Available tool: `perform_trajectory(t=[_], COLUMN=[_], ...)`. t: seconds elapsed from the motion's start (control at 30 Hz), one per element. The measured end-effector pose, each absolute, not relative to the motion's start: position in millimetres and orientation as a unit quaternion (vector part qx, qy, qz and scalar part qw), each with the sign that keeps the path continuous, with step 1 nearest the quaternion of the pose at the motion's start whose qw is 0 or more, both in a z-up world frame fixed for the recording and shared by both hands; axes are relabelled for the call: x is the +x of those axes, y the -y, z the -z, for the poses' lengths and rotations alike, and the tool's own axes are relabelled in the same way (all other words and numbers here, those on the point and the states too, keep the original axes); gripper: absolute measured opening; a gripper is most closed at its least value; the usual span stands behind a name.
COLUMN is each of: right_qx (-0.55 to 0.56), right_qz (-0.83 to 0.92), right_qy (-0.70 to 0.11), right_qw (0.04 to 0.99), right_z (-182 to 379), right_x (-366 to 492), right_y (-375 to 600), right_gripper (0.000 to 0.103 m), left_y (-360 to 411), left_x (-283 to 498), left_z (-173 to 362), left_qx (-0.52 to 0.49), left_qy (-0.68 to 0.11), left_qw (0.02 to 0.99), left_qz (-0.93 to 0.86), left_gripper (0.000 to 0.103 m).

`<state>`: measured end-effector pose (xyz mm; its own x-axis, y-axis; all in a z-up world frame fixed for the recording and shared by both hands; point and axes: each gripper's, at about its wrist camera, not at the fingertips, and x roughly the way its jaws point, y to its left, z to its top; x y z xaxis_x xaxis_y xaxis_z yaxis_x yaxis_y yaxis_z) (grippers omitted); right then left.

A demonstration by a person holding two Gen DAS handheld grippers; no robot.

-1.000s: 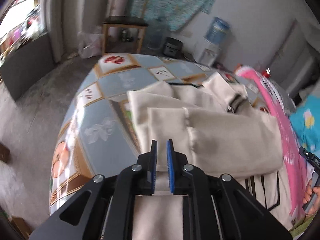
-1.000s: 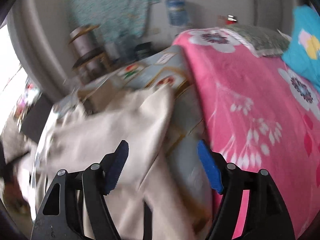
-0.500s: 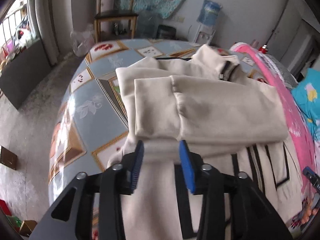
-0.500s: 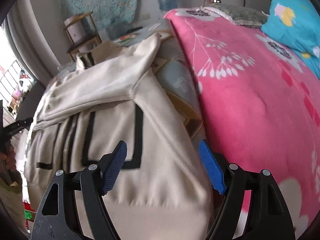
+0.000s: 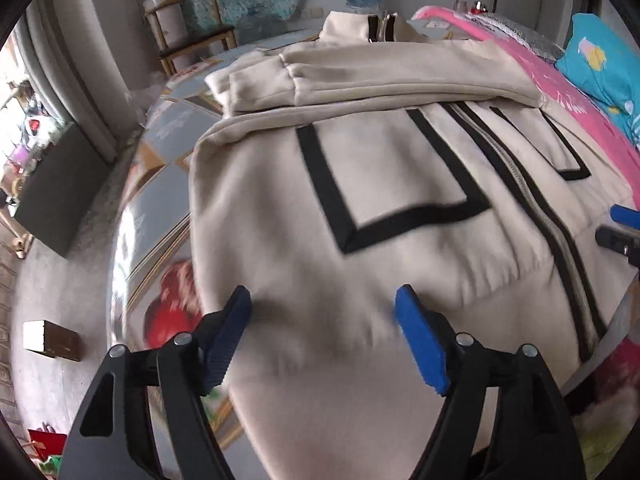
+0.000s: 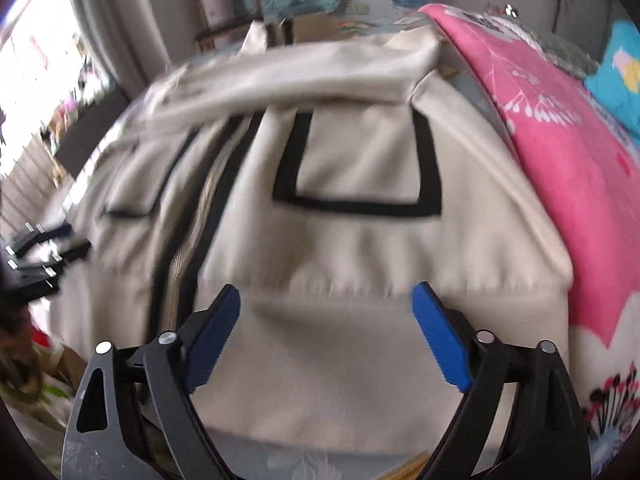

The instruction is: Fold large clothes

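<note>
Jacket lengthwise, collar far end

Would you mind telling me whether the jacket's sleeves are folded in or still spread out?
Folded in: both sleeves lie across the chest of the cream jacket, cuffs overlapping near its left edge.

Cream jacket, black trim; pink floral bedspread

The jacket hides most of the tabletop. Its hem blurs near both tools, and the right tool is cut off by the left view's edge.
</note>
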<state>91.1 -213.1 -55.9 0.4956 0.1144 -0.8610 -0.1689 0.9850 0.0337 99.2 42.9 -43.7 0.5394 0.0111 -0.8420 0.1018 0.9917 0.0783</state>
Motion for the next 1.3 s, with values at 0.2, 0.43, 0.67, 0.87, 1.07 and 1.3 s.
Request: perform_trajectory(t=[0.2, 0.43, 0.67, 0.87, 1.07, 1.3], right_qx=[-0.043, -0.079, 0.035, 0.126, 0.174, 0.200], right_qz=[-0.079, -0.066, -0.053, -0.029, -0.015, 0.002], right_qy=[-0.496, -0.497, -0.462, -0.458, -0.460, -0.448], right_qw=[0.864, 0.862, 0.885, 0.880, 0.871, 0.871], right_z=[63, 56, 37, 43, 48, 45], right_x=[45, 21, 26, 28, 14, 1], right_y=[217, 221, 261, 299, 320, 337], right_gripper=[0.095, 0.095, 0.095, 0.095, 0.095, 0.095], left_y=[-61, -85, -91, -88, -95, -102], left_x=[64, 32, 19, 10, 3, 1], left_z=[47, 50, 51, 49, 57, 59], left_qx=[0.048, -0.015, -0.062, -0.074, -0.137, -0.187], left_qy=[-0.472, -0.485, -0.481, -0.471, -0.479, -0.481], left_qw=[0.880, 0.874, 0.875, 0.878, 0.864, 0.853], left_qz=[0.004, -0.011, 0.007, 0.041, 0.068, 0.079], left_gripper=[0.079, 0.080, 0.078, 0.060, 0.047, 0.047])
